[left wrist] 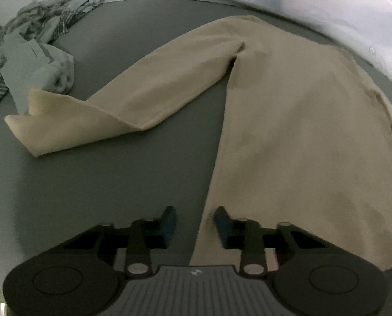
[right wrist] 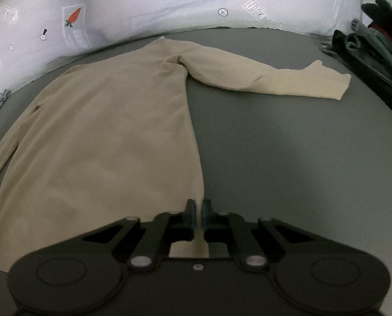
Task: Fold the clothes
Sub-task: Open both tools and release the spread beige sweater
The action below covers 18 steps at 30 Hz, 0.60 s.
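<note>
You've got beige long-sleeve top (right wrist: 111, 131) spread flat, body smooth, neckline end at far side near printed white sheet. One sleeve (right wrist: 269, 79) stretched out sideways, cuff flat. Other sleeve (left wrist: 132, 100) angled out opposite way, cuff end folded back on itself. Hem corner nearest right camera sits pinched, lifted slightly.

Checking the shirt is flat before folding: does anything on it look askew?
Mostly flat. On the beige shirt, the left sleeve has its cuff end doubled back with one corner lifted. The right sleeve lies flat.
</note>
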Available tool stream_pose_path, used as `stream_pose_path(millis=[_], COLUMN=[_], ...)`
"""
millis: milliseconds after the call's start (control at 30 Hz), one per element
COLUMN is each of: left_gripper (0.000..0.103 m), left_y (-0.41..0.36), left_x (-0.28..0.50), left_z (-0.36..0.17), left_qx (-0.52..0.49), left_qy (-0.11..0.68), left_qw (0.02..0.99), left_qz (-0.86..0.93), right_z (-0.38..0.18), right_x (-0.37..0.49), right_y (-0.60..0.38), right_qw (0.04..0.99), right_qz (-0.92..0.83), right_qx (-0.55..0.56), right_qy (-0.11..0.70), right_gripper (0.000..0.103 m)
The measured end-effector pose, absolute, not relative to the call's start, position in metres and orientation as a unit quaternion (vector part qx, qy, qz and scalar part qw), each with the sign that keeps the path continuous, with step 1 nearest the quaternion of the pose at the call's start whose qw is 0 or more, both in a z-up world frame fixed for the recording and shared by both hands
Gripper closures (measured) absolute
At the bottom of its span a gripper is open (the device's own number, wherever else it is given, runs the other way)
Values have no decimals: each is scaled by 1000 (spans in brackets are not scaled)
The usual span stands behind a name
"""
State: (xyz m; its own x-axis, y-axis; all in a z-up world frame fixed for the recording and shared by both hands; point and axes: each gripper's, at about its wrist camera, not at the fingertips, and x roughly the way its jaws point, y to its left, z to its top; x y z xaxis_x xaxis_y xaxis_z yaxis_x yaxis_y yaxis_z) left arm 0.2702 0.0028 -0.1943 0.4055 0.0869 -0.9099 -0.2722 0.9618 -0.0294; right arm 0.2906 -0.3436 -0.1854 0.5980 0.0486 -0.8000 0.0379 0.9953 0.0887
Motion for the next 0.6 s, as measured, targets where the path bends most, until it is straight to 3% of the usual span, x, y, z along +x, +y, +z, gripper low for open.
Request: stream_pose_path(millis=[167,267,367,467,600], left_gripper=[70,71,70,57,49], left_y=[7,10,22,29,21], left_x=[244,236,235,248,281], left_z=[-193,-191,-180,-168,-159], left_qx=[-72,-71,-115,-166,-179], left_qy=[561,575,558,530,516], left_qw=[819,810,816,823,831], left_qz=[95,91,99,116,106], right_z=[-184,-179,-172,-167,-163], right_x=[271,272,277,285,308], right_y=[-348,-349,-355,-365,-381], right_qw=[885,878,882,886,891], right_qz=[-4,-15,-26,-38,-62], right_qx=[45,32,36,61,70], right_qy=[463,478,470,458,444], right_gripper=[96,82,79,78,78])
